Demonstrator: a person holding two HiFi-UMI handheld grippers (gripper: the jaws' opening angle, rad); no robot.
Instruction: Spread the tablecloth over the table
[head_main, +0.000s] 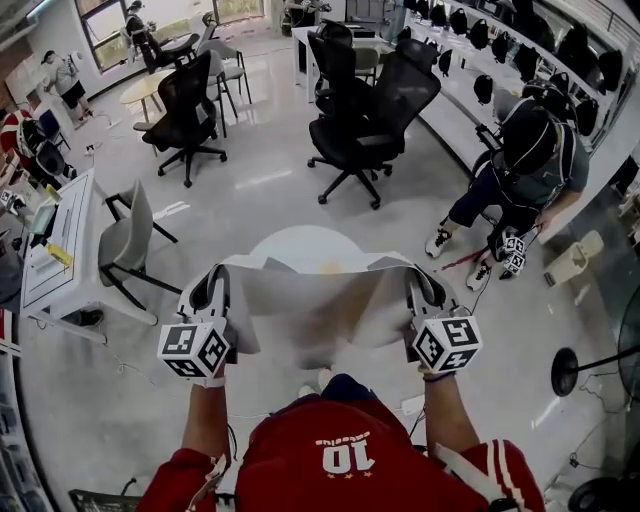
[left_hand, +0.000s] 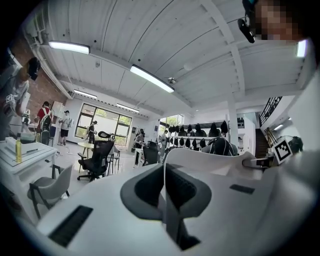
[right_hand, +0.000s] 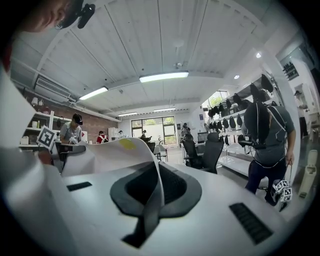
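head view looks down; gripper views tilt up (all share tablecloth (head_main: 320, 310)).

Tablecloth (head_main: 318, 308) hangs between your left gripper (head_main: 214, 288) and right gripper (head_main: 427, 290), an edge pinched in each; round table (head_main: 300, 241) just beyond the jaws.

Bright, even light from ceiling tubes (left_hand: 151, 78) and windows (left_hand: 102, 120); fisheye-bent edges, blurry near foreground.
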